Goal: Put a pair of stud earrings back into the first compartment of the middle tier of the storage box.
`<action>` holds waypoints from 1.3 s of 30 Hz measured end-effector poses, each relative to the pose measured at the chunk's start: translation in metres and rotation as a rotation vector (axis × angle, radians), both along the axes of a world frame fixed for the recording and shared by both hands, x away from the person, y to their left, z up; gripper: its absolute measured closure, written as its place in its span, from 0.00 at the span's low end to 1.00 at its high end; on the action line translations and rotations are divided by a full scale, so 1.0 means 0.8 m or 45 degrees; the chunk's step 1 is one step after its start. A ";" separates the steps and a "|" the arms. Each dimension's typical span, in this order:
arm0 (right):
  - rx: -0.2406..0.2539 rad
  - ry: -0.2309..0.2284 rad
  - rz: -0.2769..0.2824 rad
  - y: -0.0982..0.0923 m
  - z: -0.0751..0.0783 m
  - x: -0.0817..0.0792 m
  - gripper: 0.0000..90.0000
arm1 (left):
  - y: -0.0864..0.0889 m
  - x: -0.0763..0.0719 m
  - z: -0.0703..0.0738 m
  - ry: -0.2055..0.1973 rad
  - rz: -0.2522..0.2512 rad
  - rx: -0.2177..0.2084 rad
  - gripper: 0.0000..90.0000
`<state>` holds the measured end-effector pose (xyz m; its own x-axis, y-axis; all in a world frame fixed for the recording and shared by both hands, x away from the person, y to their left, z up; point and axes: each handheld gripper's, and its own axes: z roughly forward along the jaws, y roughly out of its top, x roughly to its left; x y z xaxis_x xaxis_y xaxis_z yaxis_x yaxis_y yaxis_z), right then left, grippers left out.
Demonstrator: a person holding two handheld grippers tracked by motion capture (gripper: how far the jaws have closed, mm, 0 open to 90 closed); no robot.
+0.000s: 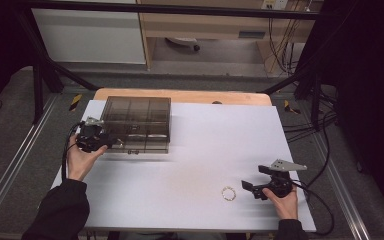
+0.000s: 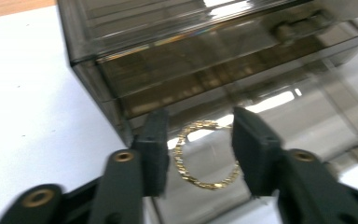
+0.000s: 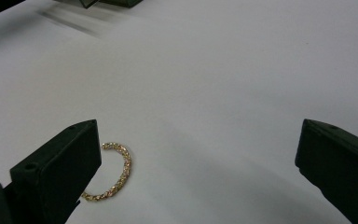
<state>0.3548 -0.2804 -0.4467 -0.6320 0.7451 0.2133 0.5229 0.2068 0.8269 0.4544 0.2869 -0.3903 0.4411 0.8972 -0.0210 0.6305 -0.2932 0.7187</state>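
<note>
Lying on the white counter [image 1: 180, 165], one gold braided bracelet [image 1: 228, 193] sits just beside the released right tongs [image 1: 252, 190]; another [image 2: 205, 156] shows between released left tongs [image 1: 111, 142] at a smoky plastic drawer box [image 1: 137, 122].

In the right gripper view the near left jaw hides part of the gold bracelet [image 3: 116, 172], and the box [image 3: 116, 3] is cut off at the far edge. In the left gripper view the box's right end runs off the picture, and its contents behind the smoky walls are blurred.
</note>
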 end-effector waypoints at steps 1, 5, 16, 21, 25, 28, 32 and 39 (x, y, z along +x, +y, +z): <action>0.000 0.000 0.000 0.000 0.000 0.000 0.01 | -0.003 -0.003 0.002 -0.002 -0.018 0.001 0.52; 0.001 -0.002 0.001 0.000 0.000 0.000 0.01 | -0.019 -0.016 0.006 -0.033 -0.083 -0.040 0.40; -0.003 0.003 0.006 0.000 0.000 0.000 0.01 | -0.081 -0.050 0.007 -0.073 -0.265 -0.091 0.20; -0.004 0.001 0.006 0.000 0.000 0.000 0.01 | -0.121 -0.065 0.002 -0.072 -0.359 -0.081 0.16; -0.005 0.004 0.006 0.000 0.000 0.000 0.01 | -0.155 -0.075 -0.005 -0.062 -0.426 -0.065 0.15; -0.003 0.006 0.004 0.001 0.000 0.000 0.01 | -0.180 -0.080 -0.013 -0.046 -0.478 -0.054 0.15; -0.011 0.005 0.005 0.001 -0.001 0.001 0.01 | -0.214 -0.085 -0.020 -0.040 -0.534 -0.032 0.15; -0.015 0.003 0.005 0.001 -0.001 0.001 0.01 | -0.263 -0.092 -0.025 -0.027 -0.604 -0.040 0.15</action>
<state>0.3552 -0.2798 -0.4473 -0.6344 0.7450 0.2062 0.5242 0.2186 0.8231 0.3805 0.0762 -0.4102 0.8024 0.5959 -0.0311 0.4172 -0.5230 0.7432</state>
